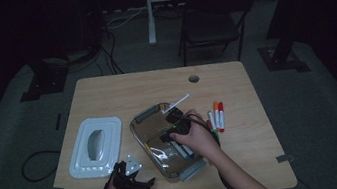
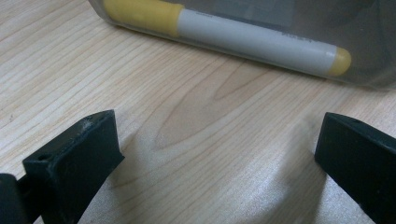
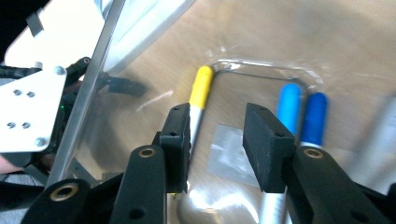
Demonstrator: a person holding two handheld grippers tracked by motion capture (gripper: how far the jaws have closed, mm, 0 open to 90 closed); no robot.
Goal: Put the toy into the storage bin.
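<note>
Black left gripper (image 1: 141,179) rests open beside the clear box (image 1: 151,152), waiting; right gripper (image 3: 217,140) hovers inside, parted and empty, above the yellow marker (image 3: 200,100), probably released.

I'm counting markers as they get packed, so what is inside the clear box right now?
Inside the clear box lie a yellow-capped marker and two blue-capped markers. The right gripper and hand cover part of the box floor, so more could be hidden.

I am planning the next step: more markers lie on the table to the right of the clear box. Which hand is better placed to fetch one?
The right gripper: open over the clear box, beside the loose markers. The left gripper rests across the box.
</note>
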